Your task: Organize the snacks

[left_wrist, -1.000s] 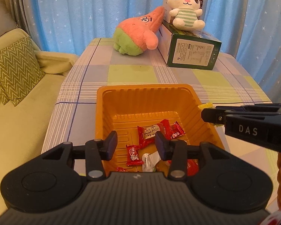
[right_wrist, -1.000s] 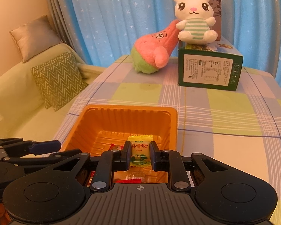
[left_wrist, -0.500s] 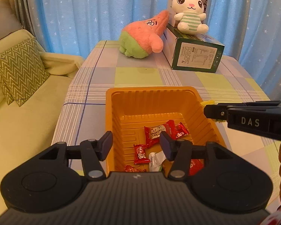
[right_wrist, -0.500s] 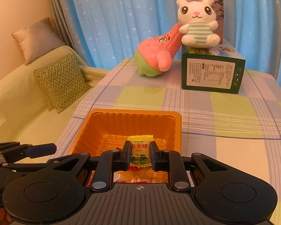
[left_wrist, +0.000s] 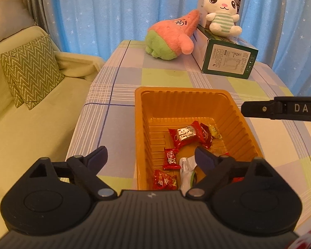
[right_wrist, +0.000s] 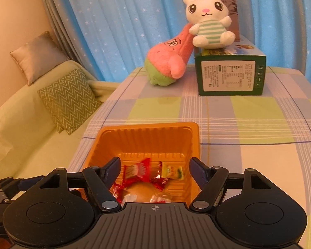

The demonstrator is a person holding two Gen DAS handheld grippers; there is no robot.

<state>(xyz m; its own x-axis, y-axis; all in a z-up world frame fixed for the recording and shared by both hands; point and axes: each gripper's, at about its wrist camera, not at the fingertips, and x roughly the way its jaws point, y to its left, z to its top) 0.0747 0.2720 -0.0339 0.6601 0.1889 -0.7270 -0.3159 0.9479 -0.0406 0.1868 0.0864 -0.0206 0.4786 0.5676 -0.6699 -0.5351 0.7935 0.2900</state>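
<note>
Left gripper (left_wrist: 151, 155) spread wide, nothing between the fingers, hovering over the near-left corner of the orange plastic tray (left_wrist: 139, 124); tray rim passing under the gap, left finger over the tablecloth, right finger over the tray interior. Right gripper (right_wrist: 155, 167) likewise spread wide and empty, poised above the near end of the same tray (right_wrist: 193, 143); seen in the left wrist view as a dark bar marked "DAS" (left_wrist: 280, 109) entering from the right, beyond and to the right of the left fingers, level with the tray's right rim. Yellow candy (right_wrist: 173, 171) lying loose on the tray floor, just ahead of the right fingers and slightly right of their midline, touching neither; same piece (left_wrist: 214, 131) ahead-right of the left fingers, beside the red wrappers. Large red-and-silver candy (left_wrist: 185, 136) directly ahead of the left gripper, small red candy (left_wrist: 171, 158) closer in, just left of the right fingertip, red packet (left_wrist: 163, 180) and white packet (left_wrist: 185, 172) at the tray's near edge, partly hidden by the gripper body. Checked tablecloth (right_wrist: 248, 124) under the tray. Far ahead: pink-and-green plush (right_wrist: 169, 62) leaning against a green box (right_wrist: 230, 74), white bunny plush (right_wrist: 209, 22) seated on top. Far left: sofa with zigzag cushion (left_wrist: 30, 70).
</note>
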